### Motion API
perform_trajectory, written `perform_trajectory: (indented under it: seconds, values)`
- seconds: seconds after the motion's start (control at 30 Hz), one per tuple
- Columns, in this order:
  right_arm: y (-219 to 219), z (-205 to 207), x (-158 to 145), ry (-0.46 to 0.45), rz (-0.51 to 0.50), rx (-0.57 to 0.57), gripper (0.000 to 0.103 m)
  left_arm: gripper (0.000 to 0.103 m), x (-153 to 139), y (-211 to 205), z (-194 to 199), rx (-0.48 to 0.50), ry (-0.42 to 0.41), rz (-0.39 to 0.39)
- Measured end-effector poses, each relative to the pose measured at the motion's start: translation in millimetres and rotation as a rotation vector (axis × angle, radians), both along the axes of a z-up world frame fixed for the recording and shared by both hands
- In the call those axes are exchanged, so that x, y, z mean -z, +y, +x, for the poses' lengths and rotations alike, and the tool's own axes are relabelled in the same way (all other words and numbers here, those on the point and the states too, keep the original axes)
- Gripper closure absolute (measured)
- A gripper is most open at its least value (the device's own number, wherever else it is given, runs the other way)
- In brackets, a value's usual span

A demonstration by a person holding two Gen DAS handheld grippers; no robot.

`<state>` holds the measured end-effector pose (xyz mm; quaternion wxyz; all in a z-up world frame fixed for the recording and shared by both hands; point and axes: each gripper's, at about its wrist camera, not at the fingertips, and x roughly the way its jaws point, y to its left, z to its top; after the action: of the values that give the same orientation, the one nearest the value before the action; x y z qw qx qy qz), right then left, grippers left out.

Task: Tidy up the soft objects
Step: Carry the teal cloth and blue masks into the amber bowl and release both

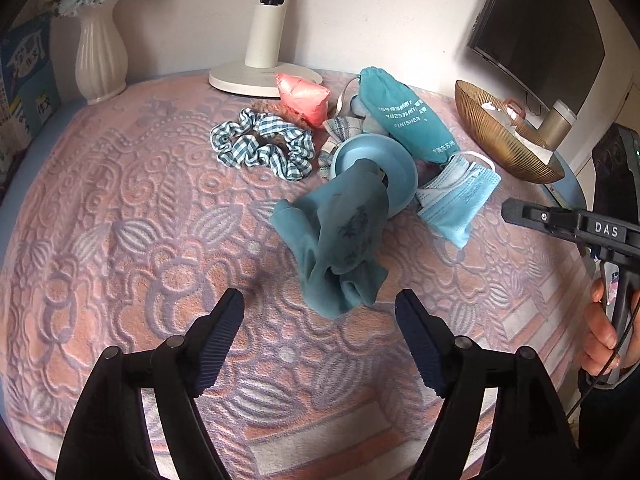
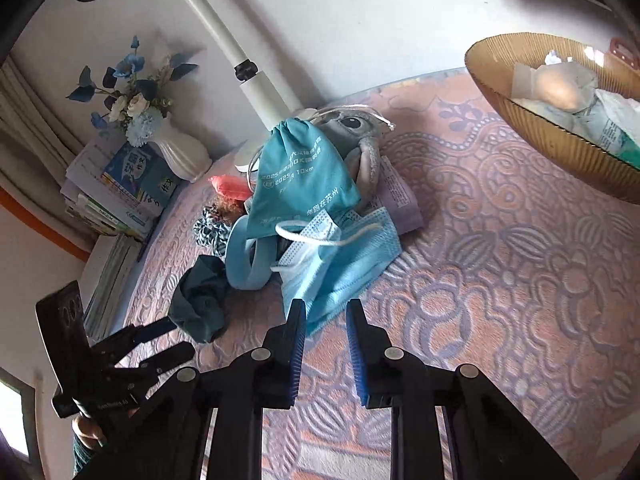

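Left gripper (image 1: 320, 304) hovers with fingers (image 1: 224, 320) spread wide, empty, just short of the teal cloth (image 1: 340, 240). Right gripper (image 2: 326, 312) has fingers (image 2: 297, 332) nearly together with a narrow gap, nothing between them, tips just at the near edge of the blue face mask (image 2: 340, 264).

Landmark: the small blue bowl (image 1: 396, 172), tipped on its side on the pink patterned tabletop (image 1: 120, 220). The teal cloth spills out of the bowl's mouth toward the left gripper. The mask lies against the bowl on the side facing the gold bowl (image 1: 508, 136). The teal drawstring pouch (image 1: 404, 120) leans behind the bowl, the checked scrunchie (image 1: 264, 144) to its other side, and the pink packet (image 1: 304, 100) beyond that by the lamp base (image 1: 256, 76). A grey plush (image 2: 360, 136) is tucked behind the pouch.

Risks, as I judge them:
- The cloth is partly inside the bowl, so pulling it likely drags or rolls the bowl into the mask and scrunchie.
- The cloth is bunched and limp. A shallow pinch may catch one fold only and it slips out, or the fingers snag the textured cover underneath.
- Mask loops (image 2: 304, 236) lie looped over the pile near the pouch. Lifting the mask may hook the pouch cord or bowl rim and tug the heap.
- The two grippers work close together around the bowl, so a collision is possible if both close in at once.
- The gold bowl already holds tissue-like stuff, so a drop there could overflow the rim.
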<state>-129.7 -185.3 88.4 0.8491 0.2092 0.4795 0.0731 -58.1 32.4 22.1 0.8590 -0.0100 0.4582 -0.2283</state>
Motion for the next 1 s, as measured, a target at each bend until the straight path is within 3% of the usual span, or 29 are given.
perform_trajectory:
  seconds: [0.13,0.17,0.23,0.27,0.3,0.33,0.4,0.5,0.6,0.73,0.8,0.9,1.0]
  values:
    - [-6,-15,-3,0.049,-0.047,-0.024,0.081,0.026,-5,-5,4,0.007,-0.003,-0.027]
    - [-9,-15,-1,0.071,-0.052,-0.026,0.075,0.026,-6,-8,9,-0.001,0.004,-0.026]
    - [-11,-12,1,0.090,-0.045,-0.009,0.046,0.029,-2,-14,21,-0.034,0.027,0.000]
    - [-11,-11,1,0.076,-0.033,0.006,0.026,0.029,1,-17,28,-0.053,0.040,0.012]
    - [-11,-9,0,0.056,-0.020,0.014,0.018,0.039,3,-18,32,-0.065,0.049,0.003]
    - [-9,-6,-1,0.040,-0.010,0.014,0.018,0.058,3,-18,35,-0.075,0.044,-0.010]
    - [-7,5,3,0.048,-0.005,0.008,0.018,0.084,2,-17,36,-0.078,0.035,-0.020]
    - [-4,25,14,0.073,0.016,0.021,0.018,0.086,4,-15,34,-0.086,0.021,0.008]
    - [1,42,24,0.083,-0.006,0.044,0.018,0.086,8,-9,29,-0.101,-0.009,-0.040]
    - [14,53,29,0.068,-0.067,0.045,0.023,0.086,7,-10,26,-0.098,-0.031,-0.020]
    - [21,54,28,0.056,-0.105,0.024,0.062,0.086,7,-11,25,-0.095,-0.037,-0.013]
    - [18,51,28,0.044,-0.051,0.015,0.078,0.086,6,-12,26,-0.095,-0.039,-0.016]
    - [15,38,21,0.018,-0.024,0.002,0.083,0.086,4,-13,24,-0.091,-0.045,-0.025]
